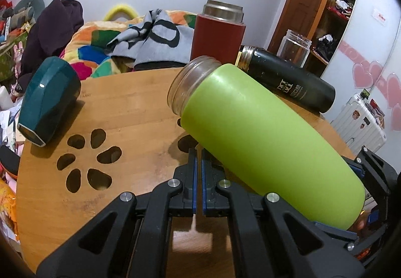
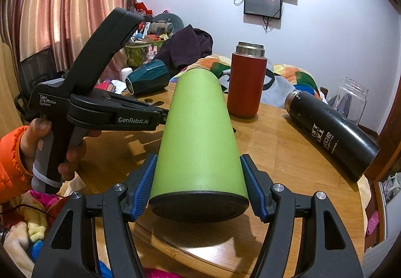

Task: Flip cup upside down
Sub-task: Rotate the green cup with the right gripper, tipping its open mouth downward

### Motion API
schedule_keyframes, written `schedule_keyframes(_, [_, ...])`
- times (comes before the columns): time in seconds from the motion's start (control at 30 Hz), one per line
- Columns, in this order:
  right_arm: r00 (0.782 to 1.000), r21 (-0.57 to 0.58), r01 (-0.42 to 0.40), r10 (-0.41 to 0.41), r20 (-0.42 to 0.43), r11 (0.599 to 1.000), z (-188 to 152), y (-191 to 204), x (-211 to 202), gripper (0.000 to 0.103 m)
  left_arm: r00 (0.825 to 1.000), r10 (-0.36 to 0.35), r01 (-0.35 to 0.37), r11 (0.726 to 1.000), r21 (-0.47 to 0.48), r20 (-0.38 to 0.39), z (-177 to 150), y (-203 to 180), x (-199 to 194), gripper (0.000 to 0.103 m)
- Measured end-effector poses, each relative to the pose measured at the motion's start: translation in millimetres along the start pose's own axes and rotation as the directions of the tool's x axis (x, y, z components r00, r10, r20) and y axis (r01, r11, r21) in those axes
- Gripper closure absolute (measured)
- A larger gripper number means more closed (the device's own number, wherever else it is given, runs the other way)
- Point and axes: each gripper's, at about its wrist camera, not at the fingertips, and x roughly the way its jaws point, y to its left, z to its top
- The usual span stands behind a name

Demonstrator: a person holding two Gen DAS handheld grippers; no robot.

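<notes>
A lime-green cup (image 1: 263,137) with a clear glass threaded mouth (image 1: 190,82) is held tilted above the wooden table (image 1: 130,102), mouth up and away. My right gripper (image 2: 198,185) is shut on its lower body near the black base (image 2: 198,206), blue pads (image 2: 144,185) pressing both sides. My left gripper (image 1: 198,155) is shut and empty, its tips just under the cup's side. In the right wrist view the left gripper (image 2: 164,118) reaches in from the left, its tips hidden behind the cup (image 2: 198,132).
A dark teal cup (image 1: 47,99) lies on its side at the left. A red flask (image 1: 216,37) stands at the back. A black flask (image 1: 288,79) lies behind the green cup, a clear glass jar (image 1: 295,47) beyond it. Petal-shaped cutouts (image 1: 87,157) pierce the table.
</notes>
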Motion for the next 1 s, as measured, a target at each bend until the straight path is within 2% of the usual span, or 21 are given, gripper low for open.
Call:
schedule_keyframes(0.2, [1.0, 0.011, -0.012, 0.012, 0.0, 1.0, 0.4, 0.0, 0.9, 0.04, 0.999, 0.028, -0.027, 1.0, 0.01, -0.024, -6.6, -0.9, 2.6, 0.102])
schedule_keyframes(0.4, [1.0, 0.035, -0.012, 0.012, 0.0, 0.999, -0.3, -4.9, 1.8, 0.04, 1.0, 0.003, -0.003, 1.0, -0.005, -0.015, -8.6, 5.8, -2.1, 0.102])
schedule_keyframes(0.6, [1.0, 0.034, -0.012, 0.012, -0.001, 0.999, -1.8, -4.5, -0.1, 0.04, 0.999, 0.011, -0.012, 1.0, 0.019, 0.039, -9.1, 0.0, -20.9, 0.101])
schedule_keyframes(0.73, [0.999, 0.06, -0.024, 0.026, -0.025, 0.998, -7.7, -7.9, 3.0, 0.038, 0.995, 0.009, -0.016, 0.997, 0.074, 0.103, -10.9, -12.4, -45.6, 0.101])
schedule_keyframes(0.9, [0.998, 0.099, -0.03, 0.035, -0.053, 0.995, -13.6, -13.6, 9.2, 0.039, 0.985, -0.04, 0.015, 0.989, 0.146, 0.17, -7.4, -35.9, -67.7, 0.098])
schedule_keyframes(1.0, [0.998, 0.09, -0.018, 0.022, -0.051, 0.996, -14.6, -12.0, 8.7, 0.04, 0.982, -0.066, 0.035, 0.984, 0.173, 0.178, 0.4, -48.3, -64.0, 0.096])
